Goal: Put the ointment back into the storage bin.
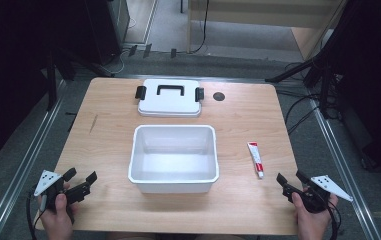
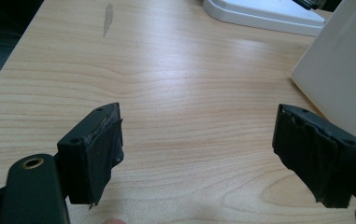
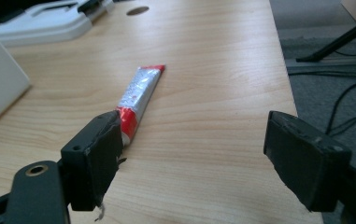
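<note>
A: Small white-and-red soft tube (image 1: 255,159) lies right of the open white plastic bin (image 1: 173,177), near our right gripper (image 1: 292,179), jaws wide, empty.

B: Light, squashy (slippery film); we'd pinch mid-body. Left gripper (image 1: 80,176) wide too.

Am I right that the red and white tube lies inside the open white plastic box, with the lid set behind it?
Not quite. The red and white tube lies on the wooden table, right of the open white plastic box, as the high view shows. The lid does sit behind.
</note>
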Demonstrator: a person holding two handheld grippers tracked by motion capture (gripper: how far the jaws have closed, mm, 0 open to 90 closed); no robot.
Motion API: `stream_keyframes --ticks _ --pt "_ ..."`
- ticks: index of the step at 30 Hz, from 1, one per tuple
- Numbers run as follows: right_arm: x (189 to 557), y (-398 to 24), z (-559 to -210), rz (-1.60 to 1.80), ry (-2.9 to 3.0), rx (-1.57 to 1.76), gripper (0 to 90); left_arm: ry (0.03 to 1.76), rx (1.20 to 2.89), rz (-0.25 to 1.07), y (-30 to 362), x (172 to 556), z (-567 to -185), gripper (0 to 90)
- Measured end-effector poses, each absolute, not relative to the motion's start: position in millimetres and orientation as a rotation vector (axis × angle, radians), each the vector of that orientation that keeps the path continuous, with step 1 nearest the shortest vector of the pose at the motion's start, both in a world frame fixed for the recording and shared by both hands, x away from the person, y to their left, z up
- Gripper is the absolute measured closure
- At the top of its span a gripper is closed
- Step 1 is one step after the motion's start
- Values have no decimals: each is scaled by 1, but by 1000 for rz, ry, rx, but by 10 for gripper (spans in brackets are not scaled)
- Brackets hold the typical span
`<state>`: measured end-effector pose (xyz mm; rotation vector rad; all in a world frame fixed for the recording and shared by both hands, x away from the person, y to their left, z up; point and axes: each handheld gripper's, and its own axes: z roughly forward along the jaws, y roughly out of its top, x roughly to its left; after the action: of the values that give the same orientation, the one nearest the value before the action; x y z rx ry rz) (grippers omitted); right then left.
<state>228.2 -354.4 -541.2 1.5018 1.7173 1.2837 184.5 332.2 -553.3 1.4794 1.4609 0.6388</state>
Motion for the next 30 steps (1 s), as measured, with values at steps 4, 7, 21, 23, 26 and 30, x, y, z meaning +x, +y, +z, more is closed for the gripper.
stream_keyframes --ticks 4,7,21,23,26,30 --pt "233 -347 -537 1171 1776 1533 207 1460 1477 641 332 184 -553 170" --pt "235 -344 -533 1130 1830 1520 207 1460 1486 644 332 185 -553 170" --pt "269 -316 -478 531 2253 1562 219 1451 1474 643 332 187 -553 172" --pt "277 -308 -476 418 2323 1598 210 1451 1474 644 332 186 -553 171" --pt "286 -301 -475 333 2378 1642 210 1449 1469 645 332 186 -553 171" --pt "299 -285 -477 158 2459 1681 204 1448 1467 650 332 186 -553 171"
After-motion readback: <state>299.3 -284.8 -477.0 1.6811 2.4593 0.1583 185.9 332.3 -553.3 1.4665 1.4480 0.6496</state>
